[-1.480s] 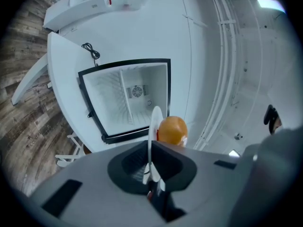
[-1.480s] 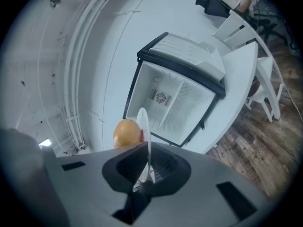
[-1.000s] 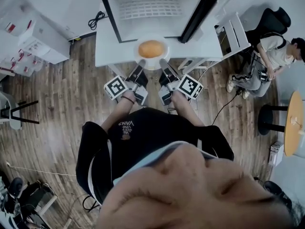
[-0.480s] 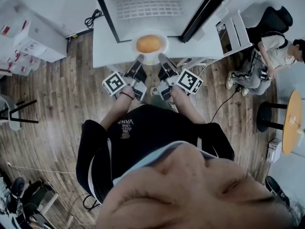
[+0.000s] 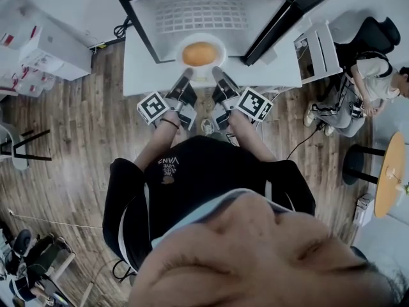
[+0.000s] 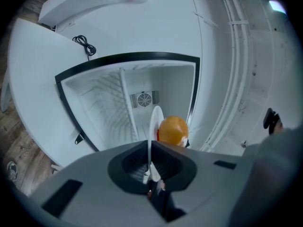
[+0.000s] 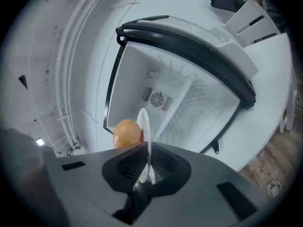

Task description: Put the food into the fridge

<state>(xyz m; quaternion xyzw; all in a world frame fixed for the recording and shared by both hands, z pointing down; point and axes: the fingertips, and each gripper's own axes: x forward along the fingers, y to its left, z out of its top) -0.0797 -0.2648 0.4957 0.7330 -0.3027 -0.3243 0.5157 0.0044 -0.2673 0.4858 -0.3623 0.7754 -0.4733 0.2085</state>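
Note:
A round orange food item (image 5: 200, 54) lies on a white plate (image 5: 218, 64), which hangs at the mouth of the open fridge (image 5: 204, 11) on the white table (image 5: 144, 69). My left gripper (image 5: 186, 74) is shut on the plate's near-left rim, and my right gripper (image 5: 216, 73) is shut on its near-right rim. In the left gripper view the plate (image 6: 154, 122) shows edge-on between the jaws of the left gripper (image 6: 150, 171), with the food (image 6: 172, 130) to its right. The right gripper view shows the plate (image 7: 144, 126) pinched by the right gripper (image 7: 144, 171), the food (image 7: 127, 134) to its left.
The fridge door (image 5: 294, 15) stands swung out to the right. A wire shelf (image 5: 198, 15) and a rear fan (image 6: 143, 99) are inside. A white rack (image 5: 319, 43) and a seated person (image 5: 370, 75) are at the right, white boxes (image 5: 45, 50) at the left.
Both grippers have carried the plate with the food forward, from above the table's front part to the fridge opening.

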